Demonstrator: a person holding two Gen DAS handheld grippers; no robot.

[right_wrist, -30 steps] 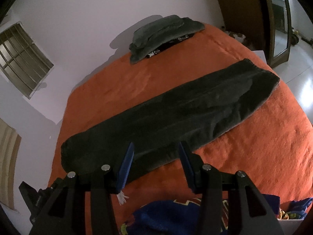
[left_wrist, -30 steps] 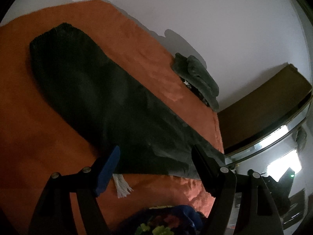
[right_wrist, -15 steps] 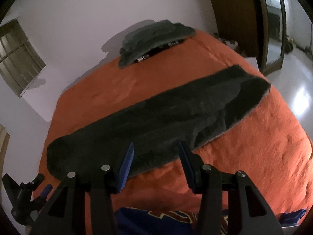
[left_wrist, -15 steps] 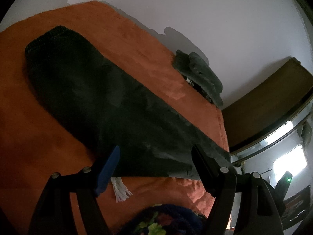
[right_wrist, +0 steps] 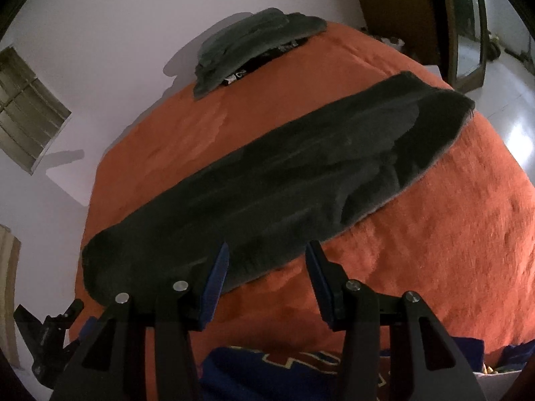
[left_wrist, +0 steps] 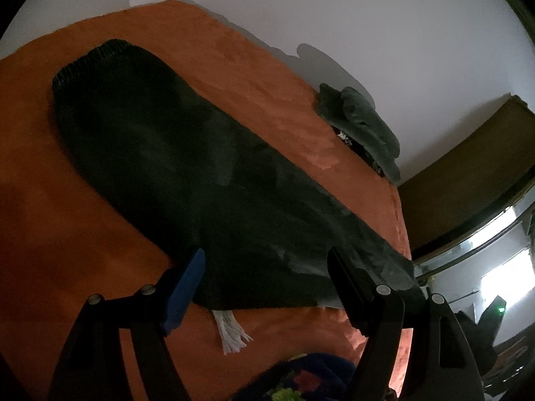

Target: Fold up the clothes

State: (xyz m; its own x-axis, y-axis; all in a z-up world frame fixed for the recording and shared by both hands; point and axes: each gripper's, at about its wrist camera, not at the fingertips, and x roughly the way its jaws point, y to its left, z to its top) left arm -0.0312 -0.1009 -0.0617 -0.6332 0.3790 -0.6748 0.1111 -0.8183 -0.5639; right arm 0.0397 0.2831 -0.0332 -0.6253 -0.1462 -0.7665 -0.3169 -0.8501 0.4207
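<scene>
Dark grey trousers, folded lengthwise, lie stretched across the orange bedspread. A white drawstring sticks out from their near edge. My left gripper hovers open above that near waist edge, holding nothing. In the right wrist view my right gripper is open too, just short of the trousers' near long edge, its fingers empty.
A pile of folded grey clothes sits at the far side of the bed against the white wall. A blue patterned garment lies at the near edge. A wooden wardrobe and mirror stand to the right.
Both grippers shifted slightly over the bed, and the views have swung a little. The trousers lie as before. Both grippers stayed open and empty.
</scene>
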